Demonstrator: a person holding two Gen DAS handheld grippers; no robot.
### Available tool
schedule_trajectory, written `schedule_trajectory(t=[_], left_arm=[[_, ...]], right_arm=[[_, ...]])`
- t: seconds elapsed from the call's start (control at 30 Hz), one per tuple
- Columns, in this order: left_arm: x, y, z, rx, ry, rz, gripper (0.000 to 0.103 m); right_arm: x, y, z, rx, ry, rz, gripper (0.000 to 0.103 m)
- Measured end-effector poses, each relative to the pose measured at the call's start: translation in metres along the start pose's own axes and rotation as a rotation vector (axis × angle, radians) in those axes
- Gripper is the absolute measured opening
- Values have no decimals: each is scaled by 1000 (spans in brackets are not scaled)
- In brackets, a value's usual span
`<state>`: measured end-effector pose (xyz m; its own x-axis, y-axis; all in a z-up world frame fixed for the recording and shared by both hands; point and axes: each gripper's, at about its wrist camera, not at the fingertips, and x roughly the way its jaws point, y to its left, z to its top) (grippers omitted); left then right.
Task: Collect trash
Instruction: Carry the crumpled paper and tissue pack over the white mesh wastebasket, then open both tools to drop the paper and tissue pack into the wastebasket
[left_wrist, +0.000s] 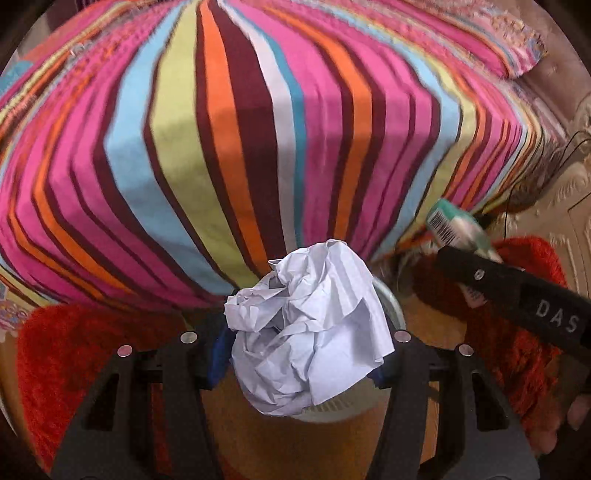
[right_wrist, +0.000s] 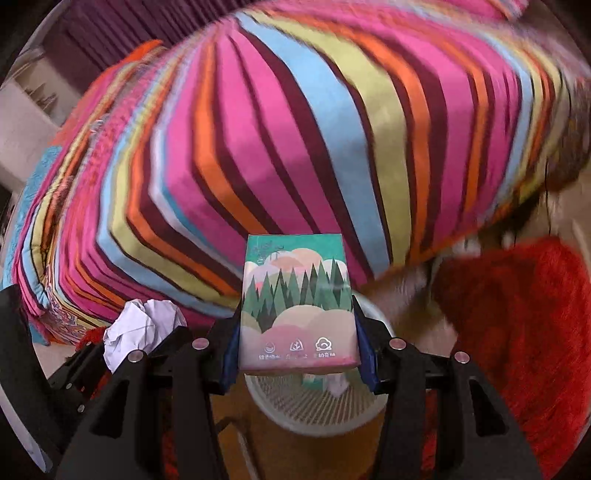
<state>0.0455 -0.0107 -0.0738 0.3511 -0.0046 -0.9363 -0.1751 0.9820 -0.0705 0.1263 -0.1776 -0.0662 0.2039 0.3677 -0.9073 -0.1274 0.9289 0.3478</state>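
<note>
**binwatcher:** Crumpled white paper ball (left_wrist: 310, 325) is pinched in the left gripper (left_wrist: 301, 354), and the right gripper (right_wrist: 299, 347) is clamped on a flat green-and-pink tissue pack with a forest print (right_wrist: 297, 302). Both hang over the white slatted plastic wastebasket (right_wrist: 314, 404) on the floor, right in front of the bed with the striped pink, orange and blue cover (left_wrist: 258, 129). Red shaggy rug (right_wrist: 517, 332) sits on either side of the basket.

**tidyhands:** So it looks like the drop step. Any tips?

**binwatcher:** Looks that way to me. The paper ball covers most of the basket mouth in the left view, so I'd say it's lined up okay. The pack is trickier: its far end reaches toward the basket's far rim, next to the bed. I'd tip it a bit steeper or pull it nearer before letting go, so it slides in instead of bridging the rim.

**tidyhands:** Both at once?

**binwatcher:** I'd go one at a time. The grippers are close together, and the basket already has some scraps at the bottom. Paper's light, so release it low or it may drift onto the rug.
</note>
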Motion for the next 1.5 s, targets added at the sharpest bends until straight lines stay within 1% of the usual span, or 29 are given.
schedule_trajectory(t=[0.1,0.13,0.17,0.3,0.5,0.63,0.87,1.0,1.2,1.5], left_arm=[[25,-1,-7,-22,109,-38,56],[34,-2,-9,-26,148,-40,56],[43,-3,-11,-26,186,-39,56],[72,-6,-18,-32,294,-30,56],[102,-9,-28,-2,397,-5,56],[121,-14,-28,4,446,-5,56],[144,-22,-35,22,531,-17,56],[158,-23,-40,25,581,-26,56],[180,-24,-47,20,652,-38,56],[196,-18,-51,-7,717,-38,57]], right_arm=[[24,-13,-4,75,103,23,48],[33,-18,-6,102,141,31,48],[37,-20,-9,116,158,36,48],[59,-30,-16,172,246,38,48],[88,-35,-26,219,336,6,48],[106,-38,-30,237,391,-15,48],[131,-47,-33,259,458,-47,48],[147,-51,-38,273,507,-77,48],[164,-57,-43,286,564,-99,48],[180,-59,-48,295,623,-110,48]])
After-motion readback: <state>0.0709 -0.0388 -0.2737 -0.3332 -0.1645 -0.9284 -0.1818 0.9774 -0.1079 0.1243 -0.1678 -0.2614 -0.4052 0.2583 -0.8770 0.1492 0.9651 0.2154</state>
